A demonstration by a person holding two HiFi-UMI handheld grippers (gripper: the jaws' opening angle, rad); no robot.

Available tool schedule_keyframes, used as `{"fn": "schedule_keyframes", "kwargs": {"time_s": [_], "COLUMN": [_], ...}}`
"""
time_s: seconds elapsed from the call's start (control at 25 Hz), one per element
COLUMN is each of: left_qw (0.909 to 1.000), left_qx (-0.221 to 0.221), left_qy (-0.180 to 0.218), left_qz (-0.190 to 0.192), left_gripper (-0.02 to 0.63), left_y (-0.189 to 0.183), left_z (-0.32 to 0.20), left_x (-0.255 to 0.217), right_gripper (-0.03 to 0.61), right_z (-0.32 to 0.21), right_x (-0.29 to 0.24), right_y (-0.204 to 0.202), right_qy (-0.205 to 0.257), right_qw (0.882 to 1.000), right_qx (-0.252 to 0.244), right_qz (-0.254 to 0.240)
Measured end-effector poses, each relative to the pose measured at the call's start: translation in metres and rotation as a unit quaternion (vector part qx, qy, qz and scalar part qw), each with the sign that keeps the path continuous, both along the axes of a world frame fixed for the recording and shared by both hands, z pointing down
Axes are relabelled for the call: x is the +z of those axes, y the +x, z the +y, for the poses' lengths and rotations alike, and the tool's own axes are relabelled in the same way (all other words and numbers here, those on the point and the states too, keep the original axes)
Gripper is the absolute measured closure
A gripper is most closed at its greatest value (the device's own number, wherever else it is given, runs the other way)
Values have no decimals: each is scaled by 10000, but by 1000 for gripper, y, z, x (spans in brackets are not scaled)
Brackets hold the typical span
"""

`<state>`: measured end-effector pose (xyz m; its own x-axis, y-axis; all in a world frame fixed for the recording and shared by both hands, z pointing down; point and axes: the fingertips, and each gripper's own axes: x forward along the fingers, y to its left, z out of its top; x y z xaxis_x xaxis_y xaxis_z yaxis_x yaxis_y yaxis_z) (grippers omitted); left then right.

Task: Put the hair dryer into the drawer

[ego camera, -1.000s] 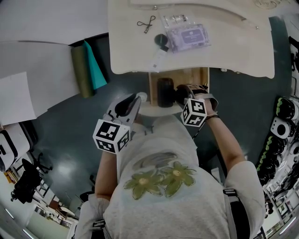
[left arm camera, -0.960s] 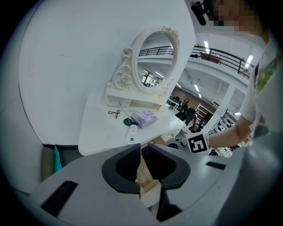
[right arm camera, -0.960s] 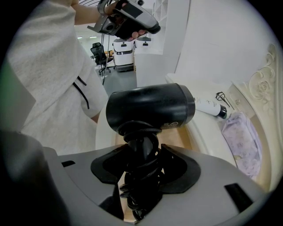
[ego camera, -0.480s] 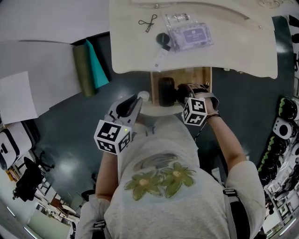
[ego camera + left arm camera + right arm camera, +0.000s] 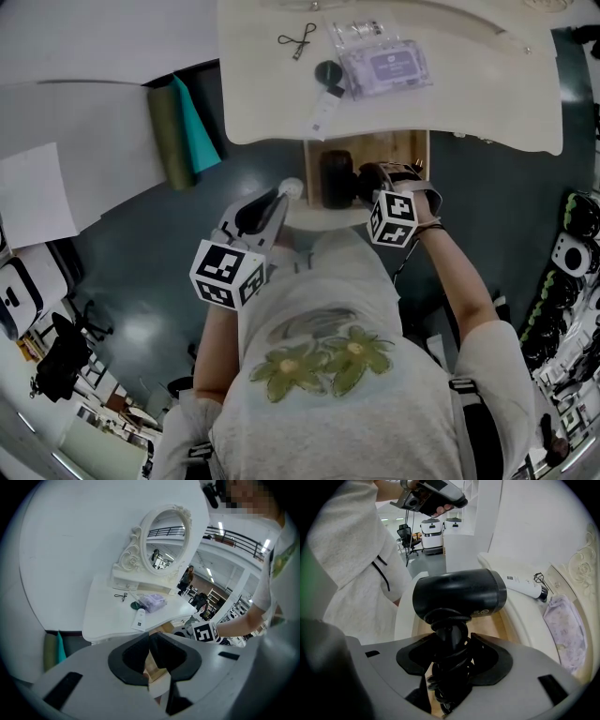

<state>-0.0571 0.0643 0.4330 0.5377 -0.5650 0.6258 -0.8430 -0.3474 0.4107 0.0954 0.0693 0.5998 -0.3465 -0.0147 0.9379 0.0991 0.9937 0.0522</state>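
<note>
My right fingers [image 5: 488, 659] clamp the hair dryer [image 5: 459, 592] by its cord-wrapped handle above the drawer [image 5: 408, 148], and it seems stiff and head-heavy; my left fingers [image 5: 125, 660] are together, empty.

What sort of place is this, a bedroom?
Probably a mock dressing corner inside a big lab hall: a white vanity table with an ornate oval white-framed mirror, yet white machines and a black office chair stand nearby.
</note>
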Motion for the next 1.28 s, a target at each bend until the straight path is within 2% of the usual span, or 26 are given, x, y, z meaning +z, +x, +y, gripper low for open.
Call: {"fn": "schedule_keyframes", "kwargs": {"time_s": [1.28], "left_qw": [9998], "left_qx": [-10], "left_qy": [-171], "left_qz": [-26], "left_gripper": [554], "left_y": [1], "left_z": [-6], "left_x": [9], "right_gripper": [365], "right_z": [0], "right_x": [28], "right_y": [2], "right_qy": [-235], "right_qw": [9996], "right_qx": [-75], "right_qz": [129]}}
